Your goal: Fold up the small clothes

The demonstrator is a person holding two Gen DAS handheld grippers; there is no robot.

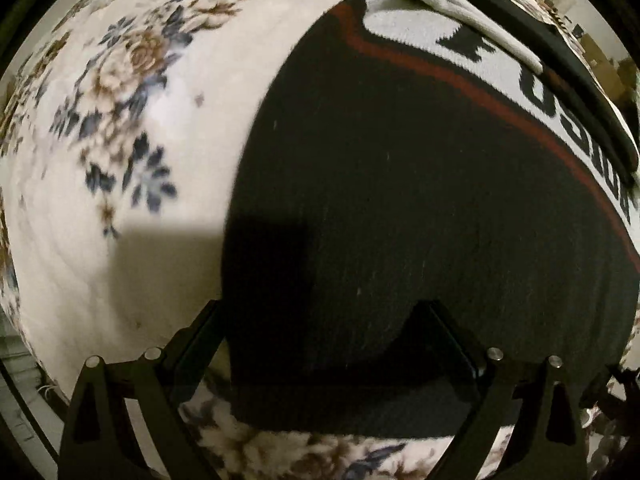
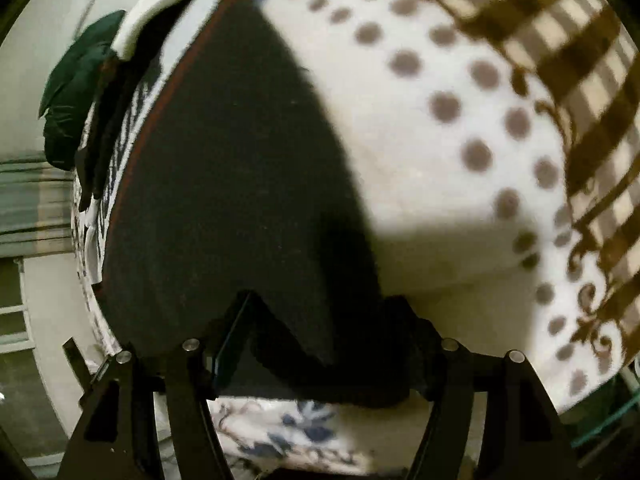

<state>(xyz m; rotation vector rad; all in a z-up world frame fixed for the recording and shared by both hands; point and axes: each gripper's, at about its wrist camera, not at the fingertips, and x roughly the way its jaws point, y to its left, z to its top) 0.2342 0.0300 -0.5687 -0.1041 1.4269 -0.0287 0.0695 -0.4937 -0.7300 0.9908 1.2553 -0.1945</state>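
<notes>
Fingers of both grippers pinch the near hem of the black sweater.
Left gripper [image 1: 320, 344] and right gripper [image 2: 320, 344] each hold one near corner of the sweater [image 1: 400, 200], which lies spread on a floral blanket [image 1: 140, 100]. Its white lettered band and collar sit at the far end. Judged progress: early; the near edge is gripped but no fold is visible yet.

Black knit garment [image 1: 420, 208] w/ a thin red stripe and a white band w/ black lettering along one edge; white ribbed trim at the far end. Lies spread, mostly flat, on a floral cream blanket. Near edge is lifted off the blanket. Right wrist view: same black garment [image 2: 240, 184], red-edged, patterned band on its left side.
</notes>
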